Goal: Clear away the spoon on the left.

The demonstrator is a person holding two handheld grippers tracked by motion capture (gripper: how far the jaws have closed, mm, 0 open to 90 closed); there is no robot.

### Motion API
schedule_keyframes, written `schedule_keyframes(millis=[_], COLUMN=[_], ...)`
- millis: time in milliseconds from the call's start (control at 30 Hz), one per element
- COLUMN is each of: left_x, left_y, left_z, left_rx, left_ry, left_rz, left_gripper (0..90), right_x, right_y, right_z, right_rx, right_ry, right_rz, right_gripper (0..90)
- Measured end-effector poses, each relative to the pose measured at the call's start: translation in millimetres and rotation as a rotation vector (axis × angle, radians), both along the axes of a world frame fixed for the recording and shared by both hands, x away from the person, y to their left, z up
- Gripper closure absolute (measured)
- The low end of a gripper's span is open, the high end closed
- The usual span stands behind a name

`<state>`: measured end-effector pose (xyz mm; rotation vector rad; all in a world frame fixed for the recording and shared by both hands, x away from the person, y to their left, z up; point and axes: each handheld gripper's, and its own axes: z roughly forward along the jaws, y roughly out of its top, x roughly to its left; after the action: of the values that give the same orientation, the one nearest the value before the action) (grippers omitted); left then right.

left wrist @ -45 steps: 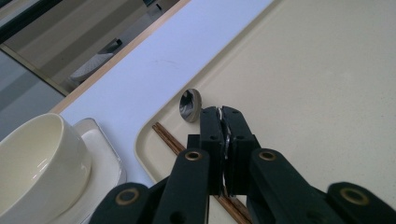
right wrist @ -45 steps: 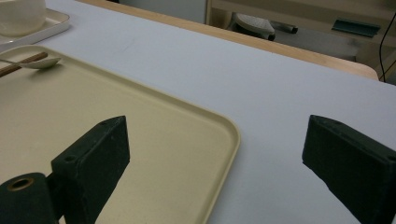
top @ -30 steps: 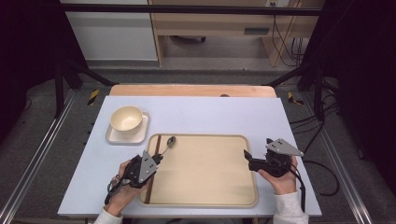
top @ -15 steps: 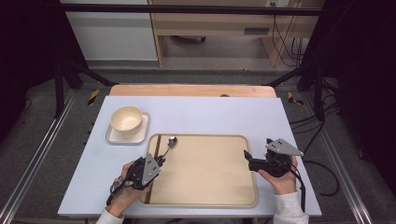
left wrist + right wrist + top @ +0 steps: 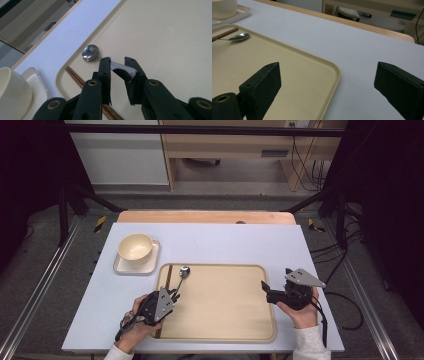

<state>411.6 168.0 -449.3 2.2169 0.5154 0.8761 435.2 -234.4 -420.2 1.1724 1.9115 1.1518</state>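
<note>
Step in hand, as I read it: placing cutlery on the tray, w/ the spoon now being let go. The shiny metal spoon [image 5: 90, 53] lies on the beige rectangular plastic tray [image 5: 225, 320] near its far-left corner, bowl pointing away from the person, just beside a pair of dark brown wooden chopsticks [image 5: 75, 76] along the tray's left rim. Left gripper [image 5: 117, 65] sits over the spoon's handle end; its jaws have just been opening, and the handle is between them w/ gaps showing, so no clamp now. Right gripper [image 5: 332, 82] hovers at the tray's right edge, jaws wide apart, nothing between. A cream round bowl [image 5: 135, 246] on a pale square plate [image 5: 150, 262] stands on the light-blue worktop [image 5: 225, 240], beyond the tray's left corner. Next move prob. calls for opening a bit more, then lifting straight off w/o dragging the handle.
</note>
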Motion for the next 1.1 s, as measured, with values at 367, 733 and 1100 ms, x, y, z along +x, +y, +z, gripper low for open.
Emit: schedule_keyframes(millis=[367,733,1100], left_x=[-0.4,1.1,2.9], left_y=[-3.4,-7.4,-9.8], left_z=[-6.5,-13.5,-16.7], left_rx=[0.031,0.062,0.078], left_ry=[0.033,0.069,0.098], left_rz=[-0.036,-0.058,-0.071], left_gripper=[71.1,65.1,52.2], right_x=[-0.3,-0.5,-0.4], right_y=[-0.5,-0.4,-0.4], right_z=[0.5,0.8,0.9], right_rx=[-0.001,0.003,0.003], right_ry=[-0.003,-0.003,-0.001], right_rz=[0.002,0.001,0.001], right_gripper=[7.4,7.4,7.1])
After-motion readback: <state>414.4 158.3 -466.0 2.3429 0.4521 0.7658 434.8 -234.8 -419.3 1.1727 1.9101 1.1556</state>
